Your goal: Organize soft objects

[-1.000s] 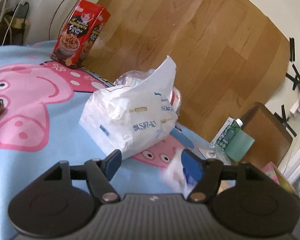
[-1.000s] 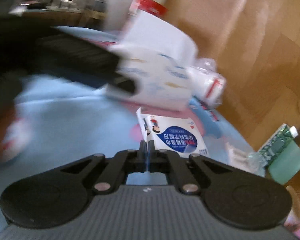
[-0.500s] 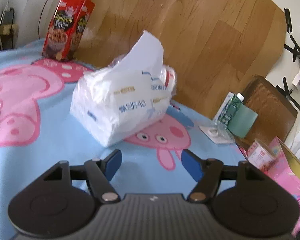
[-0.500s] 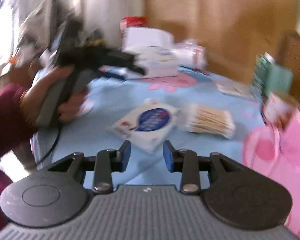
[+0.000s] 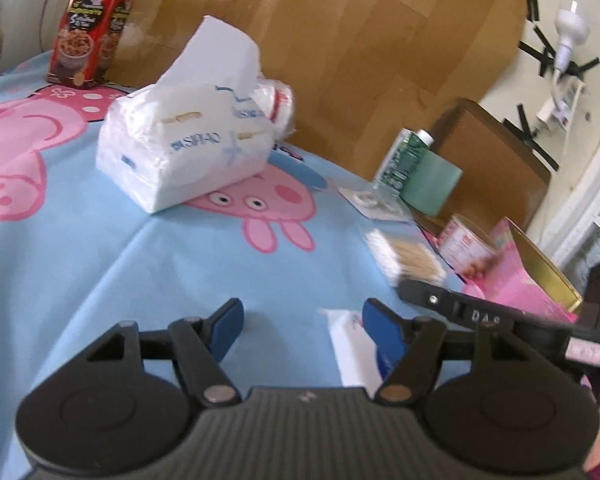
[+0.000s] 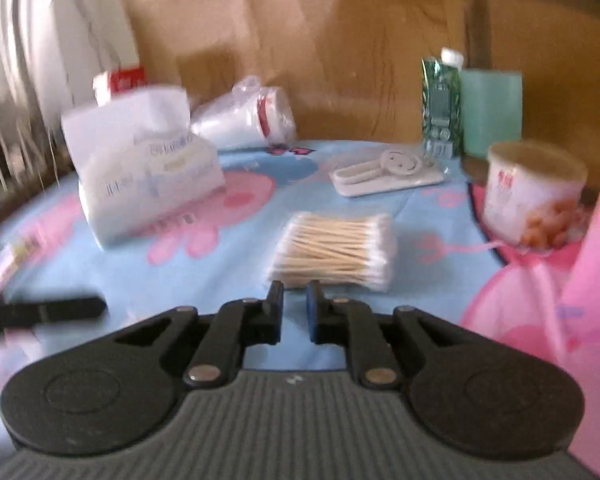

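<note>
- Blue-padded, my right gripper [image 6: 294, 306] has jaws that have just been closing to a narrow slit with nothing between them; the pads touch no object.
- My left gripper [image 5: 302, 322] hangs with its jaws parted and empty above the blue cartoon cloth [image 5: 180, 264] covering the bench.
- Soft things lie apart: the cotton swab pack [image 6: 334, 250] sits just beyond my right jaws, the tissue pack [image 5: 184, 140] stands far left, and a flat white wipe pack [image 5: 352, 354] lies near, partly behind my left gripper's right pad.
- My judgement is that the swab pack is the next pick, since my right jaws point straight at it.
- To do it well, I first spread my right jaws wider than the pack, because the slit cannot straddle it.
- I come in low along the cloth and pinch across the short side, near the middle, so the loose wrapper does not sag or slip.
- I squeeze gently; the sticks may shift inside the film.
- I keep clear of the round tin [image 6: 534, 196] at the right and the pink bag [image 6: 580, 300] beside it.
</note>
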Tool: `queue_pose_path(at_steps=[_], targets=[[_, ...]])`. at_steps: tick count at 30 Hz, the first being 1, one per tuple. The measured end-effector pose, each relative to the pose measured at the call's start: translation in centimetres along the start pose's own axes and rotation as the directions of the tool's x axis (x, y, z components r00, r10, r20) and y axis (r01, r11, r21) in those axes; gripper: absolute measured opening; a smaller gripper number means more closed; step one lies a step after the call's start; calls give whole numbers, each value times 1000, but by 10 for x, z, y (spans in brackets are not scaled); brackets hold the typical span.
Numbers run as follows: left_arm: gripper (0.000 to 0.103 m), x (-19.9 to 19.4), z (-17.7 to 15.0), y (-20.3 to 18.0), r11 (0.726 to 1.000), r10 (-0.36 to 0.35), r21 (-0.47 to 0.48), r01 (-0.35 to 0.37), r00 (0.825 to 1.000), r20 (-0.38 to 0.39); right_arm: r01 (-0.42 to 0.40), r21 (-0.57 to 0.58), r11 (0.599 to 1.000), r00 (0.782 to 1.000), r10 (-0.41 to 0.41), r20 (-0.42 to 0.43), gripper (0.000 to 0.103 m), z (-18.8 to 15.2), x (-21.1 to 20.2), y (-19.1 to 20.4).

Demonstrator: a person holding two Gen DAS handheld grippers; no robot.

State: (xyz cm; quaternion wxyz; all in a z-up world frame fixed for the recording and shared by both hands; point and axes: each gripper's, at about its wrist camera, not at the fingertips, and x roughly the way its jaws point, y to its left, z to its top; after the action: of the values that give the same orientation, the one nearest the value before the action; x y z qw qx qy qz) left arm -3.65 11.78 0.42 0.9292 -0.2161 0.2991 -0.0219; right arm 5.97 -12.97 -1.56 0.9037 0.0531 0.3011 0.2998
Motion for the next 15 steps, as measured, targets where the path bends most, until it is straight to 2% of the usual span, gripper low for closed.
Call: queue_pose_path(at_steps=[1,5,7,11,14,15], targets=[[68,-2,0,0,1000,-15,2,15,1000,-13,-21,26,999,1000,21,-6,19,-3,-6,-6],[68,-1,-5,-1,994,-108,-10,108,990,-89,-108,95,990,994,109,-11,43,-20,-35,-14],[68,-2,-9,-8,993,-119,12,121,988,-104,-169,117,979,985,171,-2,51,-28,-53,-14],[65,2,-9,-15,991,-132,10,135,983,-131,-194,14,981,981,194,15,52,-41,-78,1],[63,4,-9,-19,991,-128,14,131,983,-134,-235,-96,967,972,234,-27,63,-49,-79,16],[61,4,-11,-21,992,-120,27,124,984,-132,-238,-133,962,971,234,-46,63,-52,-76,24]])
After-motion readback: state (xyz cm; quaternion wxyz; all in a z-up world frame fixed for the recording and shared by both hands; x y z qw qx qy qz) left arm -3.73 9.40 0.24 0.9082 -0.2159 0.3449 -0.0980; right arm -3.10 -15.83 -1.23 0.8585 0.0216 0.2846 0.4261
